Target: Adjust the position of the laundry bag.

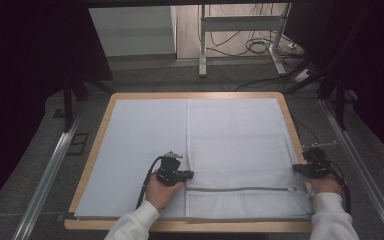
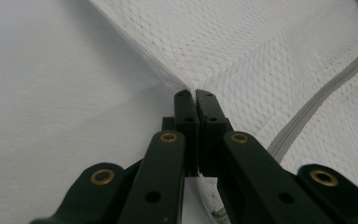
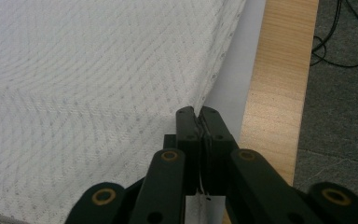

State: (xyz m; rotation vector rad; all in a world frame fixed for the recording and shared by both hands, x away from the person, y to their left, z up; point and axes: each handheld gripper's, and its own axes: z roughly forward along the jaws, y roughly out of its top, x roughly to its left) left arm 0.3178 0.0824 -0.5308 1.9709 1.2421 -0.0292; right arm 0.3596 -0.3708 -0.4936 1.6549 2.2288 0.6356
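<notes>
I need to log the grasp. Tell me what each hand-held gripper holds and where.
Both hold the white mesh bag: the left hand-held gripper pinches its left edge, the right hand-held gripper its right edge, near the zipper.

Lab: floor cables, metal frame

Wooden table, floor cables

Your mesh bag lies flat on the right half of the sheet that covers the counter. Its zipper runs left to right near your edge. Your left tool sits at the bag's left edge, just above the zipper; your right tool sits at its right edge
</notes>
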